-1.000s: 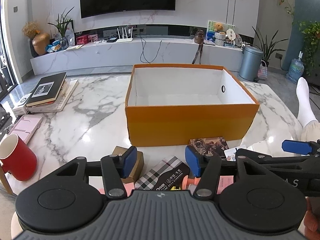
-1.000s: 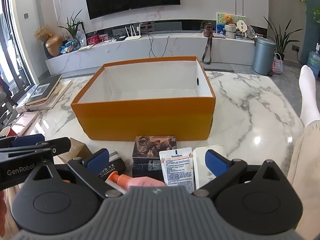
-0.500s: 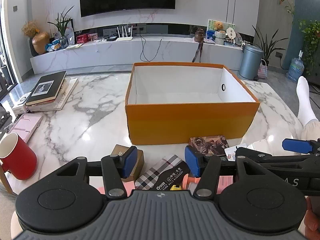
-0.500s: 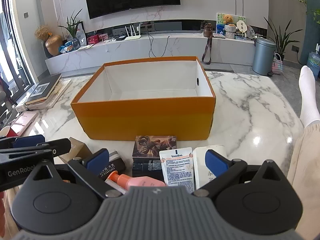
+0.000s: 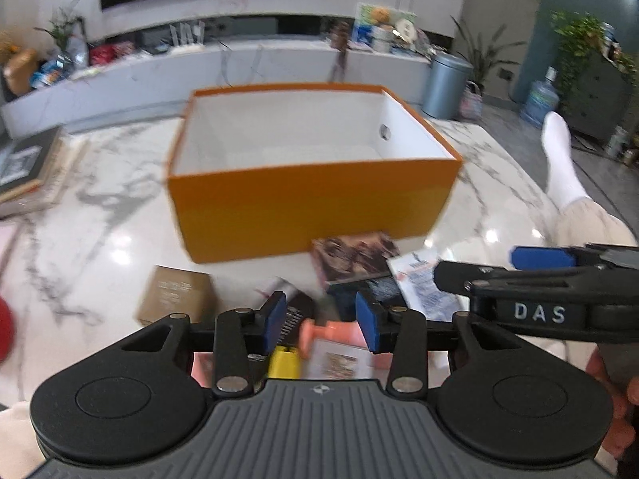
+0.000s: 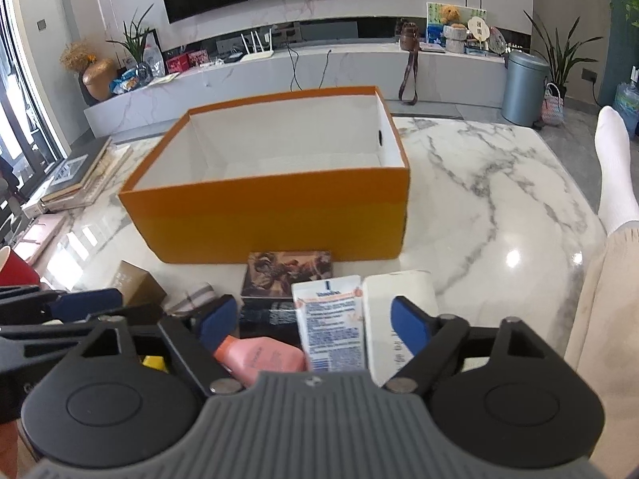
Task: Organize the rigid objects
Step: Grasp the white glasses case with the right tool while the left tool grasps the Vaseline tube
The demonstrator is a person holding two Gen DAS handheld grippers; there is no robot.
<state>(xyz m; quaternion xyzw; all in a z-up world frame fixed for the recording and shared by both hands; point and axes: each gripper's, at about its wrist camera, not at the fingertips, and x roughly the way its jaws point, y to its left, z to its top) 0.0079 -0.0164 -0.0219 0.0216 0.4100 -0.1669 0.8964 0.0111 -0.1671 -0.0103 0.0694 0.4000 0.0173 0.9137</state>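
Note:
An open, empty orange box (image 5: 311,199) (image 6: 271,215) stands on the marble table. In front of it lie a brown carton (image 5: 175,297) (image 6: 135,282), a plaid box (image 6: 187,297), a picture box (image 5: 353,255) (image 6: 289,271), a Vaseline pack (image 6: 331,331), a white box (image 6: 399,311), a pink bottle (image 5: 331,333) (image 6: 259,357) and a yellow item (image 5: 283,361). My left gripper (image 5: 321,321) is open above the pink bottle. My right gripper (image 6: 315,319) is open above the bottle and the Vaseline pack. Both are empty.
Stacked books (image 6: 76,175) and a red mug (image 6: 14,269) sit at the table's left. A person's white-socked foot (image 6: 615,175) rests at the right edge. A TV console (image 6: 279,68) and a bin (image 6: 523,88) stand beyond the table.
The left gripper has swung right and lower over the items, blurring its view. The right gripper has dipped slightly toward the items. Both stay open.

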